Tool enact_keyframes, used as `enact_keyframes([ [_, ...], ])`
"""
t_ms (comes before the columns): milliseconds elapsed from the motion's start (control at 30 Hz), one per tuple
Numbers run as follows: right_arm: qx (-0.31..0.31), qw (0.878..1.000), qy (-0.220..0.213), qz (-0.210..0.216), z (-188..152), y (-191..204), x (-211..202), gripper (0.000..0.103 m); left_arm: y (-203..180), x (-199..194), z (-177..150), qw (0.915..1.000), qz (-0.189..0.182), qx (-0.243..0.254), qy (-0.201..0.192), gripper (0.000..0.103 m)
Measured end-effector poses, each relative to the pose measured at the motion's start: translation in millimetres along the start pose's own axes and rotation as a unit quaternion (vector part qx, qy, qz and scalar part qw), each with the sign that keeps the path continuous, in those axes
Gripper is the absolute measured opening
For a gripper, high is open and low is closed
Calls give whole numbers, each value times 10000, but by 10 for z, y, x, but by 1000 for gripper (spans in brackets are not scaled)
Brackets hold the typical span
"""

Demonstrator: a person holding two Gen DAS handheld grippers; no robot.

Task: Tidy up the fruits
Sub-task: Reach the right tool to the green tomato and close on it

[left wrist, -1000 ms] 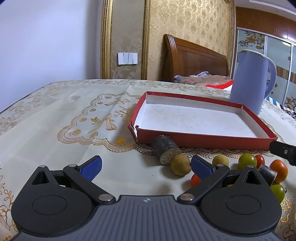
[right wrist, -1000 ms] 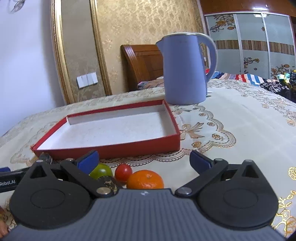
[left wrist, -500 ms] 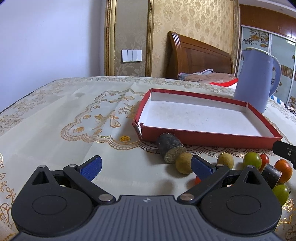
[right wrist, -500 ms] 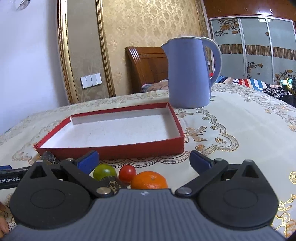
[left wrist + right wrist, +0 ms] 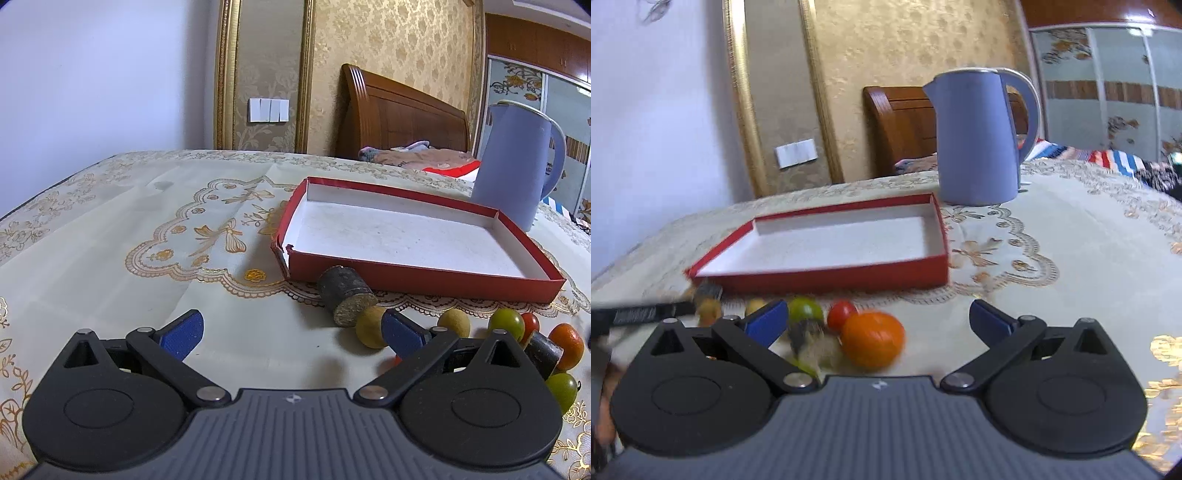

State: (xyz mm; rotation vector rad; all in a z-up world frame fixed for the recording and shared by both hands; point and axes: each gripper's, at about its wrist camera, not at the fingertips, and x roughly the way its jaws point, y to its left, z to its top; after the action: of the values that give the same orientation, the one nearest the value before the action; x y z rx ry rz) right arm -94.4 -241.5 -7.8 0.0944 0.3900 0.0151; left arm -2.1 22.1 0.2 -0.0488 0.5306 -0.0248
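Left wrist view: left tongs (image 5: 291,328) spread wide, holding nothing, over the counter (image 5: 110,258) with its cream gold-embroidered cloth; red tray (image 5: 424,275) mid-counter, blue kettle (image 5: 513,166) behind it toward the far right edge, fruits (image 5: 506,325) strewn along the tray's near wall, wooden headboard (image 5: 399,114) and gold wallpaper (image 5: 399,44) behind. Right wrist view, blurred: right tongs (image 5: 877,321) also wide and empty, orange (image 5: 873,339), red tomato (image 5: 842,312) and green fruit (image 5: 806,310) on the cloth between tray (image 5: 831,278) and tongs, kettle (image 5: 975,136) at the tray's far right corner, wardrobe (image 5: 1108,88) beyond.
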Motion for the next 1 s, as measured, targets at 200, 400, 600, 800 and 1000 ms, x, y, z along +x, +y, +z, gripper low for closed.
enact_keyframes([
  [200, -489, 9984, 252, 107, -130, 1, -153, 99, 3, 19, 8, 10000, 17, -13, 69, 103],
  [400, -949, 9936, 430, 428, -152, 324, -48, 81, 11, 11, 8, 10000, 19, -21, 61, 103],
  [600, -1154, 9874, 859, 660, -126, 552, 191, 52, 25, 9, 9, 10000, 11, -70, 62, 103],
  [800, -1216, 9844, 952, 844, -111, 627, 308, 31, 83, -2, 10, 9997, 20, -245, 11, 103],
  [1000, -1079, 9863, 897, 871, -121, 575, 299, 30, 109, 15, 14, 9995, 6, -303, 53, 103],
])
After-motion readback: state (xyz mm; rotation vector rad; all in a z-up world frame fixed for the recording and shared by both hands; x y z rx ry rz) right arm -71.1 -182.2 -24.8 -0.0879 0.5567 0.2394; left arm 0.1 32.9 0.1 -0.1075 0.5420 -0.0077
